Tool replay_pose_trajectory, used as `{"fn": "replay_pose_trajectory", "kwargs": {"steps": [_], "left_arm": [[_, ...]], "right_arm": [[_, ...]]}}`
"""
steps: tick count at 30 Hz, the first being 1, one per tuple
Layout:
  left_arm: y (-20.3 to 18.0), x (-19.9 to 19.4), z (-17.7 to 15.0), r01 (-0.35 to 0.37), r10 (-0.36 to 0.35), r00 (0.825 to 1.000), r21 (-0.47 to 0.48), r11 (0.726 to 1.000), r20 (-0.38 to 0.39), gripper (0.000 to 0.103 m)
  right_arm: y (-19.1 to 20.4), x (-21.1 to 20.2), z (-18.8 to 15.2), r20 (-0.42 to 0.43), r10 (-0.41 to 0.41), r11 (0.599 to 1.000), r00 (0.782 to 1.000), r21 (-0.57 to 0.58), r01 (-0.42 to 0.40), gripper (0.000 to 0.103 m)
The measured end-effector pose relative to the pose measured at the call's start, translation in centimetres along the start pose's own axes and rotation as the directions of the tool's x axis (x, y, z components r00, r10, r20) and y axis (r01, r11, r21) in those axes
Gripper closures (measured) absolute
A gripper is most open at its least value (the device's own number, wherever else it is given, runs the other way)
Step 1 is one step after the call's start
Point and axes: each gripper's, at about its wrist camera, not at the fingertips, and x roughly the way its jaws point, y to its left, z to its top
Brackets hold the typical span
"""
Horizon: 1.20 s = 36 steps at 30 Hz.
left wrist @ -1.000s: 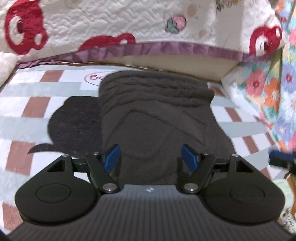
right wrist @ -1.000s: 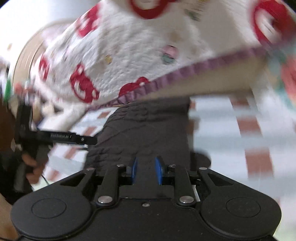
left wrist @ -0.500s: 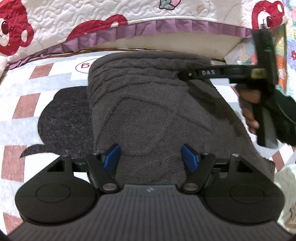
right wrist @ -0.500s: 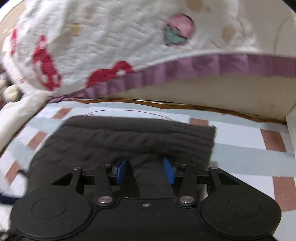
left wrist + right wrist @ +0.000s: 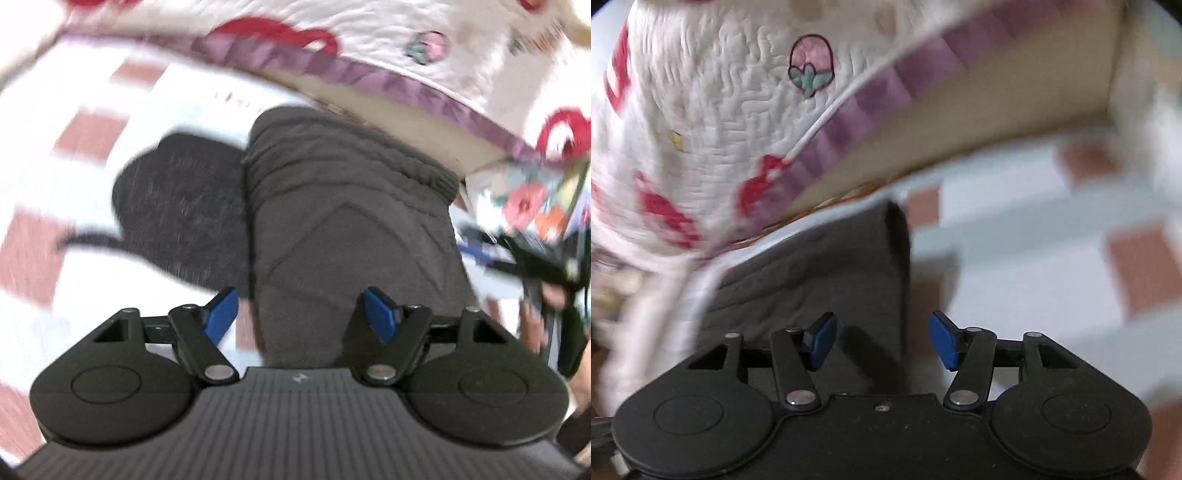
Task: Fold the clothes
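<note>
A dark grey knitted garment (image 5: 351,221) lies folded into a long strip on the checked mat (image 5: 85,133); a darker piece of it (image 5: 177,210) sticks out on its left side. My left gripper (image 5: 301,314) hovers open over the near end of the strip, nothing between its blue pads. In the right wrist view the same garment (image 5: 827,273) shows with its right edge running between the fingers of my right gripper (image 5: 882,339), which stands open and holds nothing. The right gripper also appears blurred at the far right of the left view, in a person's hand (image 5: 539,314).
A white quilted bedspread (image 5: 731,110) with red prints and a purple frill hangs over a bed edge just beyond the garment. Floral fabric (image 5: 535,199) lies at the right. The checked mat (image 5: 1052,258) extends to the right of the garment.
The right gripper opened wider and swung toward the garment's right edge. The left view shifted and tilted, with strong motion blur; the left gripper stayed open.
</note>
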Motion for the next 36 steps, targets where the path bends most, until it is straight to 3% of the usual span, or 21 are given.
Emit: {"fn": "replay_pose_trajectory", "kwargs": {"steps": [1,2,7,12,28,30,34,36], "left_arm": [[0.9,0.1,-0.1,0.034,-0.035,0.999,-0.055,0.998,-0.014,0.025],[1.6,0.2,-0.2,0.058,-0.060,0.998,-0.094,0.994,-0.021,0.025],[2.8,0.8,-0.6,0.105,-0.105,0.994,-0.115,0.988,0.009,0.025],[3.3,1.6,-1.2,0.156,-0.153,0.987,-0.106,0.982,0.039,0.025],[2.3,3.3,-1.2,0.160,-0.159,0.987,-0.051,0.986,0.009,0.020],[2.0,2.8,-0.8,0.163,-0.163,0.987,-0.040,0.986,0.008,0.035],[1.4,1.9,0.0,0.171,-0.171,0.985,-0.020,0.985,0.007,0.052],[1.1,1.4,0.4,0.174,-0.174,0.985,-0.009,0.985,0.006,0.062]], "right_arm": [[-1.1,-0.9,-0.9,-0.026,0.081,0.995,0.996,0.056,-0.080,0.036],[-1.7,-1.9,-1.9,-0.033,0.103,0.992,0.994,0.080,-0.100,0.035],[-2.6,-4.5,-5.3,-0.112,0.066,0.997,0.991,0.049,-0.061,0.035],[-3.4,-3.8,-6.9,-0.198,0.109,0.992,0.974,0.081,-0.095,0.035],[-2.2,0.7,-4.6,-0.214,0.142,0.985,0.966,0.129,-0.116,0.032],[-2.3,1.4,-4.2,-0.202,0.155,0.981,0.967,0.148,-0.127,0.032],[-2.0,2.8,-3.7,-0.158,0.165,0.977,0.974,0.158,-0.140,0.035],[-0.9,2.8,-3.7,-0.153,0.188,0.979,0.970,0.114,-0.172,0.060]]}}
